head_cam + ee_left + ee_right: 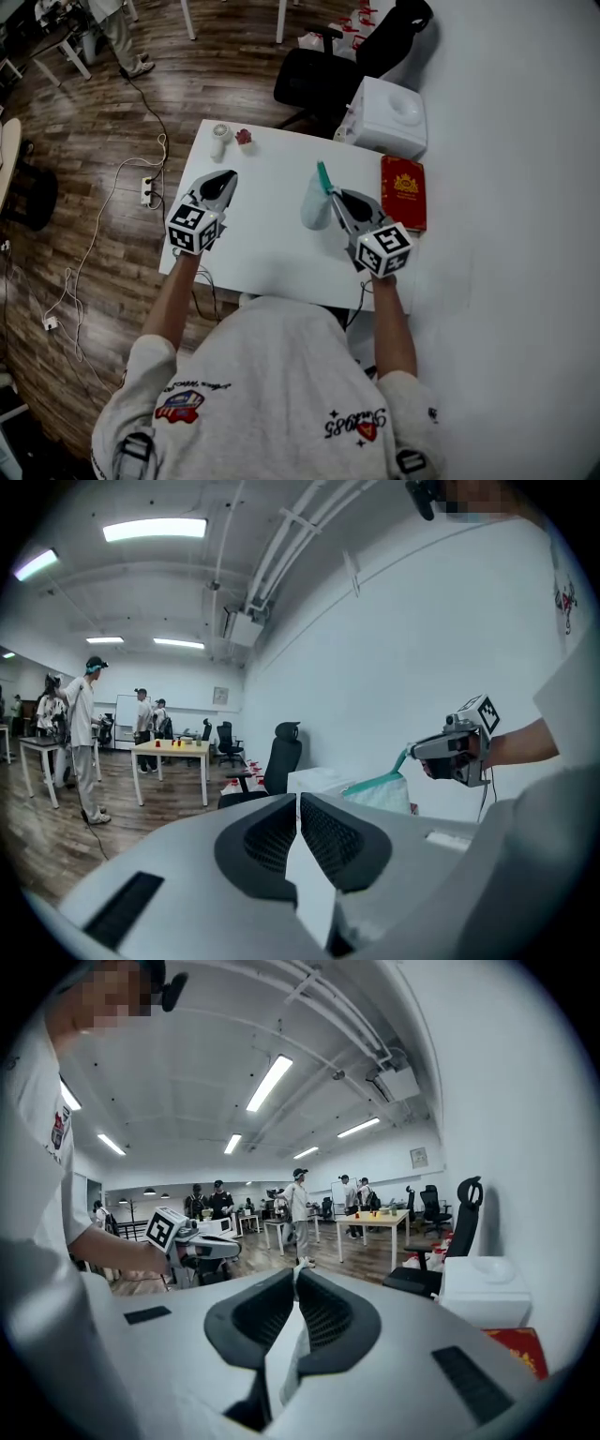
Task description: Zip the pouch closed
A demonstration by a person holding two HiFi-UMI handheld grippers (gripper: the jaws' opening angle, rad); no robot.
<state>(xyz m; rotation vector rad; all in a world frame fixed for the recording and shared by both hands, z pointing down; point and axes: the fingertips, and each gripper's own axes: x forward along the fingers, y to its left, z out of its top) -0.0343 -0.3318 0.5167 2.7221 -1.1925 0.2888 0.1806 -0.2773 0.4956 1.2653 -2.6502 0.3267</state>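
Head view looks down on a white table (272, 253) beside a pale wall, with a black chair (314, 80) beyond its far edge. A white boxy appliance (389, 117) stands by the far right corner, and a red booklet (403, 192) lies just in front of it. The pouch (314, 208), pale with a teal zip edge, hangs above the table. It is pinched at its top corner by the right gripper (333, 195), whose jaws are clamped on its fabric. The left gripper (223, 180) is well apart from it, jaws together on nothing. A small white round item (220, 133) and a tiny red one (244, 137) lie at the far left corner.
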